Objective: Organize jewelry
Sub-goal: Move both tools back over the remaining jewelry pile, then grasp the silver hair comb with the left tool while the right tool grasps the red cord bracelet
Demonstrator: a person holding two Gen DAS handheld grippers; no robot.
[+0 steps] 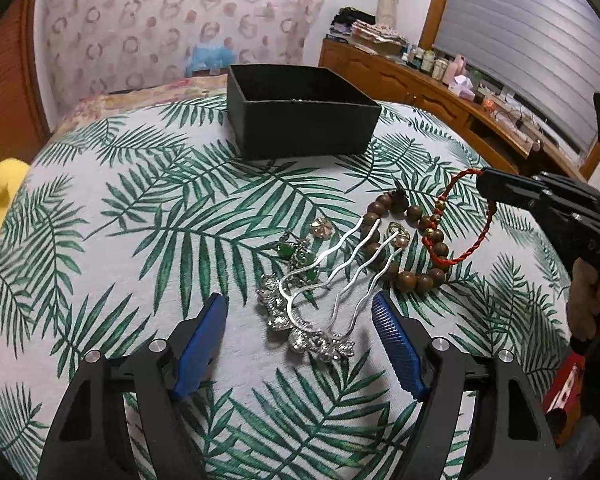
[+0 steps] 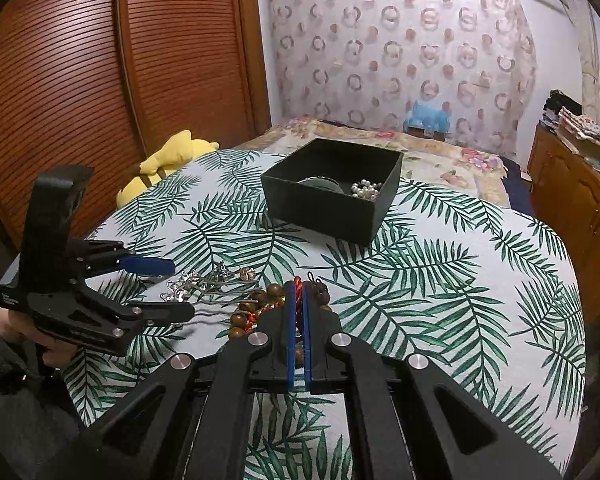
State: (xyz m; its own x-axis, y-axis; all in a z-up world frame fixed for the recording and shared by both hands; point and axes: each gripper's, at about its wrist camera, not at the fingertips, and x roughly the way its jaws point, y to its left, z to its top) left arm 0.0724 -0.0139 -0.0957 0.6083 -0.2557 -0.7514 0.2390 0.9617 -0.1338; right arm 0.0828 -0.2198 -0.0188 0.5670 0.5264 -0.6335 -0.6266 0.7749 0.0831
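My right gripper is shut on a red cord bracelet and lifts its loop above the wooden bead bracelet; the cord shows red between the pads. It also shows in the left wrist view. My left gripper is open, its blue pads either side of a silver hair fork with a floral head. Green-stone earrings and a small flower piece lie beside it. A black open box holds pearls.
Everything lies on a palm-leaf cloth over a bed. A yellow plush sits at the cloth's left edge. A wooden sideboard with clutter runs along the right; a slatted wooden door on the left.
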